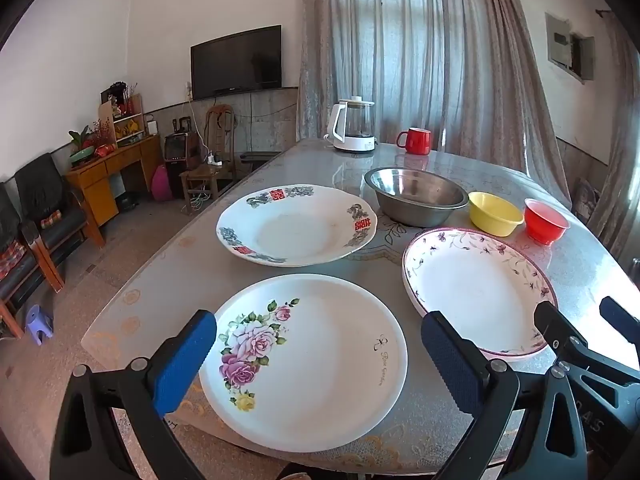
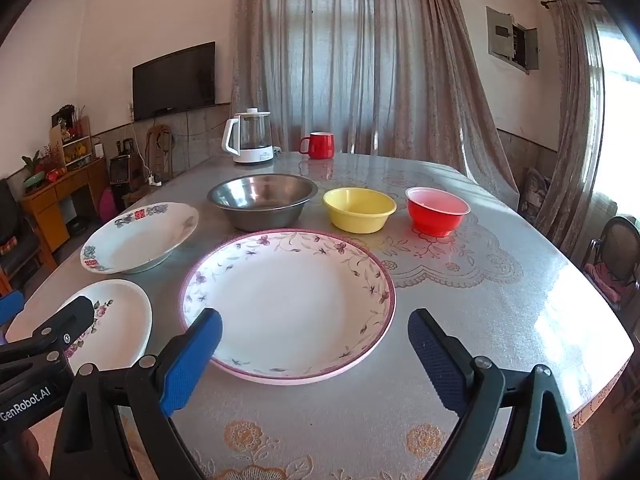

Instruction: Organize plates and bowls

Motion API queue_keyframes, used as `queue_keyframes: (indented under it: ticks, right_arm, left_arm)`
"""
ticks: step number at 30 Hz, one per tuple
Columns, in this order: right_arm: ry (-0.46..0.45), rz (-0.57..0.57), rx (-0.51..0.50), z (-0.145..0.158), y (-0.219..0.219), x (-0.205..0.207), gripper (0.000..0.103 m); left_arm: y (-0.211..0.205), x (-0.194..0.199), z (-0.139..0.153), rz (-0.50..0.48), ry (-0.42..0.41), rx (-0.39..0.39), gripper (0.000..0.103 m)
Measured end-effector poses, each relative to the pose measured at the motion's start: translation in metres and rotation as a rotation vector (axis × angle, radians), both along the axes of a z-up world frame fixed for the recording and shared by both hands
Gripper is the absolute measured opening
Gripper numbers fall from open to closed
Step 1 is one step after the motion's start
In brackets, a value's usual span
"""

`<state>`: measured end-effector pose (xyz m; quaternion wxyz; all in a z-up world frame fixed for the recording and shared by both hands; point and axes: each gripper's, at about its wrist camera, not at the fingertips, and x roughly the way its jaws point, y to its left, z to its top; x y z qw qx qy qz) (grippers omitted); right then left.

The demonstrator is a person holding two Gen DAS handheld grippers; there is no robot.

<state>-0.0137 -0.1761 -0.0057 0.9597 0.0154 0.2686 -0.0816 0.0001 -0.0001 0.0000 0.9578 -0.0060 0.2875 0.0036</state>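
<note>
The left gripper (image 1: 318, 364) stands wide and empty, tilted down over the near edge of the rose plate (image 1: 320, 364), its blue pads (image 1: 184, 360) to either side of that plate but above it, not touching. The right gripper (image 2: 316, 360) is likewise wide and holds nothing, angled down at the near rim of the vine plate (image 2: 288, 304). The two grippers sit side by side, close together, each seen at the edge of the other's view.

Beyond lie the crest plate (image 1: 296, 226), then a row of bowls: steel bowl (image 2: 262, 200), yellow bowl (image 2: 358, 208), red bowl (image 2: 436, 210). All six rest apart on the table (image 2: 500, 320); nothing is stacked yet. A kettle (image 2: 250, 136) and mug (image 2: 318, 145) stand at the far side.

The step in hand looks like a first pick. To do it well, a gripper should probably come in low and nearly level, one pad under the raised rim and one over it, then lift flat before setting the plate onto another. Glazed rims are slippery, so a firm, centred bite matters.
</note>
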Motion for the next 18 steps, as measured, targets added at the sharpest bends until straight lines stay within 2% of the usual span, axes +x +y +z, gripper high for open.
queue_keyframes:
  ticks: [4, 6, 18]
  right_arm:
    - [0.017, 0.006, 0.013, -0.003, -0.001, -0.001, 0.096]
    - [0.044, 0.01, 0.01, -0.003, 0.001, 0.008, 0.096]
    - [0.039, 0.031, -0.006, -0.005, 0.004, 0.016, 0.096]
  left_arm:
    - [0.002, -0.002, 0.001, 0.005, -0.001, -0.008, 0.103]
    - [0.006, 0.004, -0.007, 0.011, 0.028, -0.008, 0.103]
    - [0.007, 0.018, -0.006, 0.032, 0.05, 0.011, 0.103]
